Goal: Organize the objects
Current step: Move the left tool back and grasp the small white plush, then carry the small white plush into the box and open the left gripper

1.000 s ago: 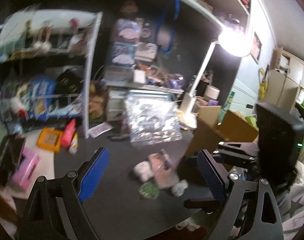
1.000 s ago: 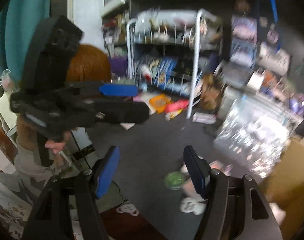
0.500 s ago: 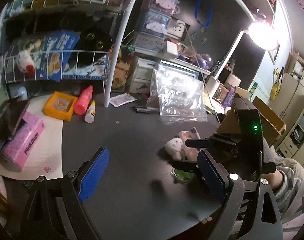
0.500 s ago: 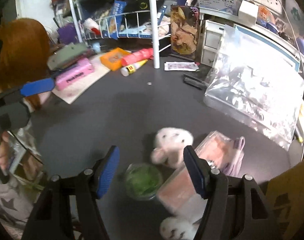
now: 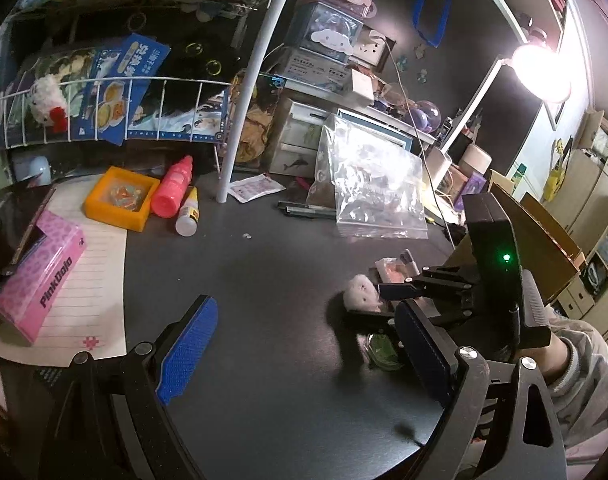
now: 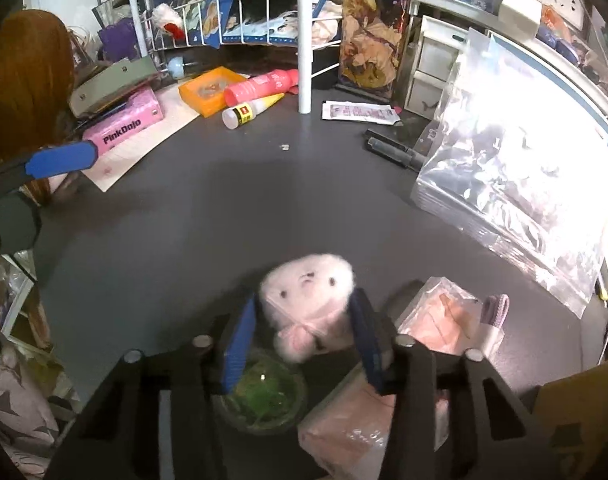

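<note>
A small white-pink plush toy (image 6: pixel 307 300) lies on the dark desk; it also shows in the left wrist view (image 5: pixel 360 292). My right gripper (image 6: pixel 300 330) has its blue pads on both sides of the plush, closed against it. A round green-filled clear capsule (image 6: pixel 262 396) lies just under the left finger. A pink packet in a clear bag (image 6: pixel 444 320) lies to the right. My left gripper (image 5: pixel 300 356) is open and empty above the bare desk, left of the right gripper.
A large clear zip bag (image 6: pixel 520 184) leans at the right. A pink bottle (image 5: pixel 172 188), glue bottle (image 5: pixel 187 216), orange tray (image 5: pixel 120 198) and pink PinkDojo box (image 5: pixel 40 284) lie at the left. A white wire rack pole (image 5: pixel 248 92) stands behind. A lit desk lamp (image 5: pixel 538 72) stands at the right.
My right gripper has come down over the plush toy and narrowed its fingers onto it. The left gripper has held nearly still, tilting slightly down.
</note>
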Tool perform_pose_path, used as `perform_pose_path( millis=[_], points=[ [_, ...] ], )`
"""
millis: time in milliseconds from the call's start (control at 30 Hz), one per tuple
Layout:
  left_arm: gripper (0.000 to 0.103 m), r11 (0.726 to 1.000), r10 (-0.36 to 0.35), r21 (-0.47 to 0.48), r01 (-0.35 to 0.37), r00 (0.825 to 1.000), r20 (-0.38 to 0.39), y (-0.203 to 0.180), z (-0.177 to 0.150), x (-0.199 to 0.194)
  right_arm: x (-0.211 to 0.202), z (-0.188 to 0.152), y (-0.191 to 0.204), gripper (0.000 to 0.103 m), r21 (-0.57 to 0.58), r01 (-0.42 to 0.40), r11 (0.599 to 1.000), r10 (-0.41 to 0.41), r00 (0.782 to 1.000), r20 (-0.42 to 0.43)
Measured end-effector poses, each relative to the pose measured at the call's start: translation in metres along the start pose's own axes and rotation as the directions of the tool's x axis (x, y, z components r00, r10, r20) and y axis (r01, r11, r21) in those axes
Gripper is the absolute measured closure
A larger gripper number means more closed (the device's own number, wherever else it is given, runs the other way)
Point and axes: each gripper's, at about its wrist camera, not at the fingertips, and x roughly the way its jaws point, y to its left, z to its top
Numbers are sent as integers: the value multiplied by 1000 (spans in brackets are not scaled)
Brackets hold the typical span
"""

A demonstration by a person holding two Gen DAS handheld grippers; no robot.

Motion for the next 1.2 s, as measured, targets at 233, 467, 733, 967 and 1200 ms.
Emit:
perform_pose_path(
  millis=[233, 467, 733, 967, 1200],
  points=[
    [14, 1000, -5, -2, 5, 1000, -1, 0, 1, -1, -4, -1, 9, 70, -17, -13, 1000, 14, 1000, 10],
    [14, 999, -49, 17, 49, 999, 10, -15, 1, -9, -32, 3, 30, 70, -66, -86, 994, 91, 993, 70],
    [15, 990, -144, 15, 143, 989, 30, -39, 6, -25, -82, 7, 62, 70, -182, -129, 975, 161, 972, 174],
    [39, 970, -241, 2, 241, 969, 53, -61, 15, -39, -131, 1, 67, 70, -239, -114, 964, 179, 946, 270],
    [59, 941, -337, 30, 336, 940, 55, -98, 30, -39, -172, -12, 53, 70, -268, -54, 962, 151, 922, 356]
  ],
)
